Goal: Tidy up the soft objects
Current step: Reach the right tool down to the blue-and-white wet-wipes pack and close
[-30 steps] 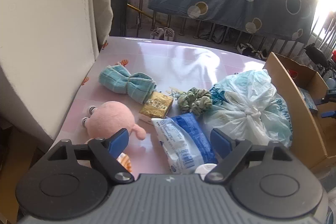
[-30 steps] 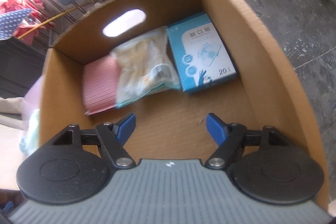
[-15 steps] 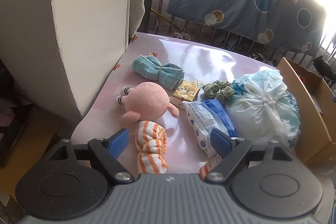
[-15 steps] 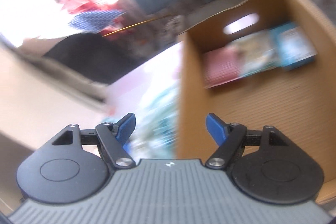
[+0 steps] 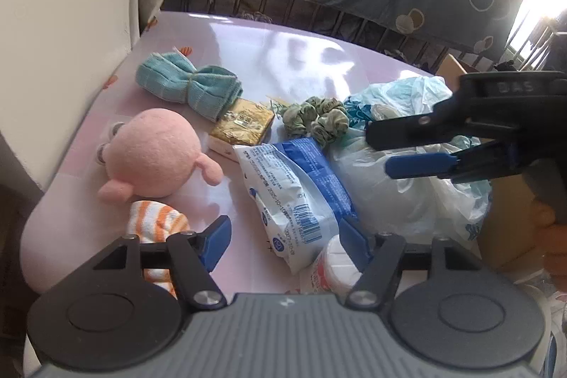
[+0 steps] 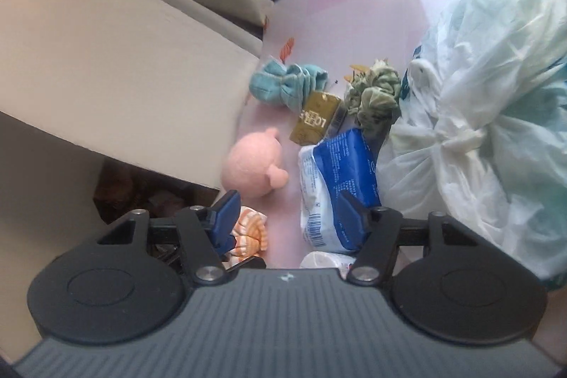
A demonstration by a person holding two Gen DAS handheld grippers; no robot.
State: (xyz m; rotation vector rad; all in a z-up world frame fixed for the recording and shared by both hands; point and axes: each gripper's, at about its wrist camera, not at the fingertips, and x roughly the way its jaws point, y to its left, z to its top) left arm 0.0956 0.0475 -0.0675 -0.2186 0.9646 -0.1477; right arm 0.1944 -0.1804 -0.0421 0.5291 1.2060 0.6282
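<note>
Soft things lie on a pink table (image 5: 269,59): a pink plush (image 5: 156,154) (image 6: 253,167), an orange-striped cloth (image 5: 156,222) (image 6: 250,231), a teal cloth bundle (image 5: 187,85) (image 6: 287,85), a green scrunchie (image 5: 315,119) (image 6: 375,92), a blue-white soft packet (image 5: 294,186) (image 6: 336,172) and a knotted plastic bag (image 5: 400,193) (image 6: 478,94). My left gripper (image 5: 285,241) hovers at the near edge with its jaws closing. The packet's lower end sits between them, and the pads do not press on it. My right gripper (image 6: 288,213) (image 5: 386,147) hangs above the bag and packet, jaws closing, holding nothing.
A gold packet (image 5: 242,126) lies between the teal bundle and the scrunchie. A white round tub (image 5: 335,266) sits at the near edge. A pale slab (image 5: 63,23) walls the table's left side. A cardboard box (image 5: 503,225) stands at the right, beyond the bag.
The right gripper swung left from above the cardboard box to above the table. The left gripper sank closer to the packet. Both pairs of jaws narrowed.
</note>
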